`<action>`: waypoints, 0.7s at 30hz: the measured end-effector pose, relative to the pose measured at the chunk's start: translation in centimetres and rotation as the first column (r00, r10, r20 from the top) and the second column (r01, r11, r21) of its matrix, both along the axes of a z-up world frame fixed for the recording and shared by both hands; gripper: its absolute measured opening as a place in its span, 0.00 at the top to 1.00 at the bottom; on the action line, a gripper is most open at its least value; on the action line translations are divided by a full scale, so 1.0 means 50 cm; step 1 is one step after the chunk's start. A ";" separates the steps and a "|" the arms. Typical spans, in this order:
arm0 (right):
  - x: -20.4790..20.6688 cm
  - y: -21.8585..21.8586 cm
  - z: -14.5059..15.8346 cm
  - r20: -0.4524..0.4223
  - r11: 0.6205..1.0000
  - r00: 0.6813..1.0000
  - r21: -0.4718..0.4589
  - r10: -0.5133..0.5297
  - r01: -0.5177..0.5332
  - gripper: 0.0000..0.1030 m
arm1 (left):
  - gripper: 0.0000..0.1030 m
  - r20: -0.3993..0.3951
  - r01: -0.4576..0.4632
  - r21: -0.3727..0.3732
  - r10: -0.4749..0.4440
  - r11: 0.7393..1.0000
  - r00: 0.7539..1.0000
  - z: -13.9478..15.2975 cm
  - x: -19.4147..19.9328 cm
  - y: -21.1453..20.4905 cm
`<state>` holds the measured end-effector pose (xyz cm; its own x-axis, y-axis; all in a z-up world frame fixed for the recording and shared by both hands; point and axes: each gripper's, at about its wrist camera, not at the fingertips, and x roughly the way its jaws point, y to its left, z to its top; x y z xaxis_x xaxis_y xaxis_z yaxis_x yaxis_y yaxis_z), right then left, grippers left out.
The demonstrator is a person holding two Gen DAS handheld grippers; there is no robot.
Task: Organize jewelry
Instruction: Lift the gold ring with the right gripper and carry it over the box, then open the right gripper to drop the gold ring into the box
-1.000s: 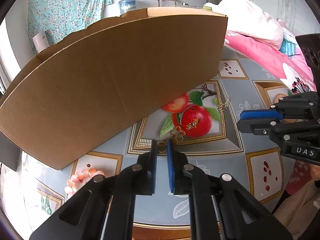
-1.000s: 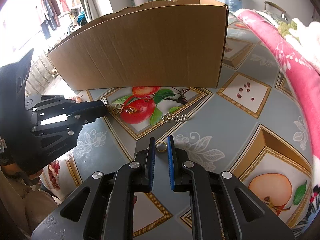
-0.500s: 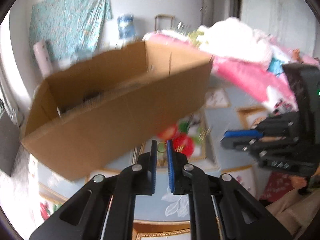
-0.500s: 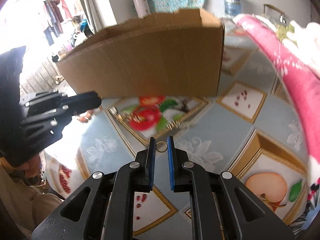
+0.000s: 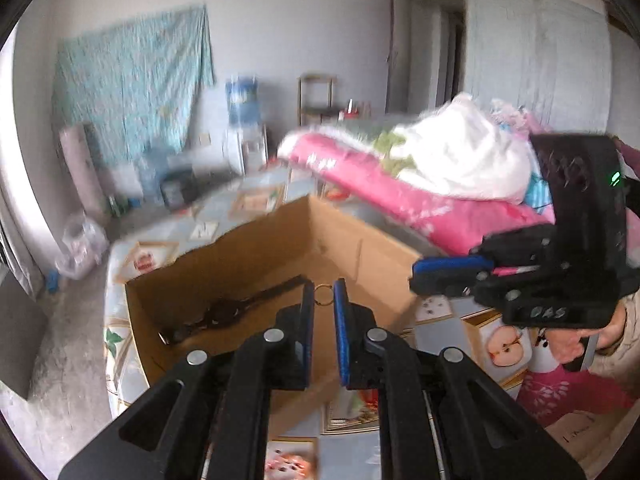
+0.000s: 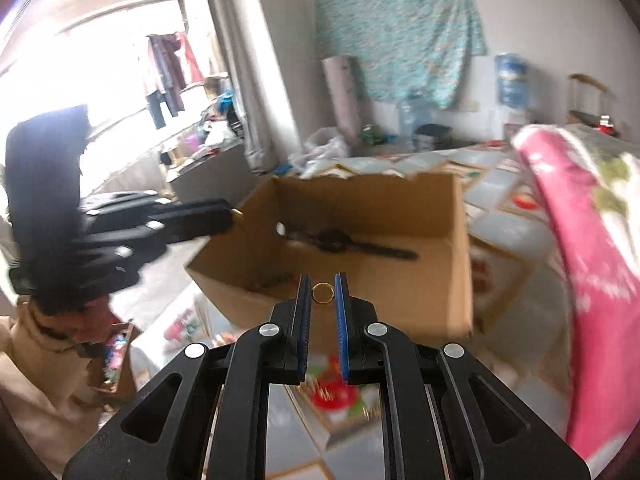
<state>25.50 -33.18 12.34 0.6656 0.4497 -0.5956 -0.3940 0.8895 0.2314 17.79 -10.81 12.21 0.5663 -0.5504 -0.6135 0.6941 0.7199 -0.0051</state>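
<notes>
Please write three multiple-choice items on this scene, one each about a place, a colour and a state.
1. Where does the dark watch lie?
A. Inside the cardboard box
B. On the pink blanket
C. On the floor

2. What colour are the pads on the right gripper fingers?
A. Red
B. Blue
C. White

3. What is the left gripper doing?
A. Standing wide open with nothing in it
B. Clamping the box wall
C. Holding a small ring between its fingers

Answers:
1. A, since both wrist views show the watch on the box floor.
2. B, since the inner faces show blue in the right wrist view.
3. C, since the ring sits between the two fingertips in the left wrist view.
</notes>
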 end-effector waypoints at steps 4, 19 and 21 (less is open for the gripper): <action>0.148 0.025 -0.036 -0.206 0.998 0.977 -0.023 0.057 -0.063 0.90 | 0.91 -0.245 -0.012 0.118 0.041 0.993 0.969 -0.058 0.153 -0.027; 0.296 0.090 -0.151 -0.465 0.988 0.885 -0.118 0.036 -0.102 0.89 | 0.91 -0.541 -0.113 0.283 0.256 0.952 0.801 -0.229 0.349 -0.056; 0.299 0.086 -0.156 -0.464 0.989 0.885 -0.116 0.029 -0.094 0.89 | 0.91 -0.541 -0.121 0.302 0.275 0.945 0.794 -0.234 0.355 -0.060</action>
<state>40.45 -28.86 4.55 0.2760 0.3772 -0.8840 -0.3268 0.9018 0.2828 35.54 -13.81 0.48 0.1515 -0.2575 -0.9543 0.4611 0.8724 -0.1622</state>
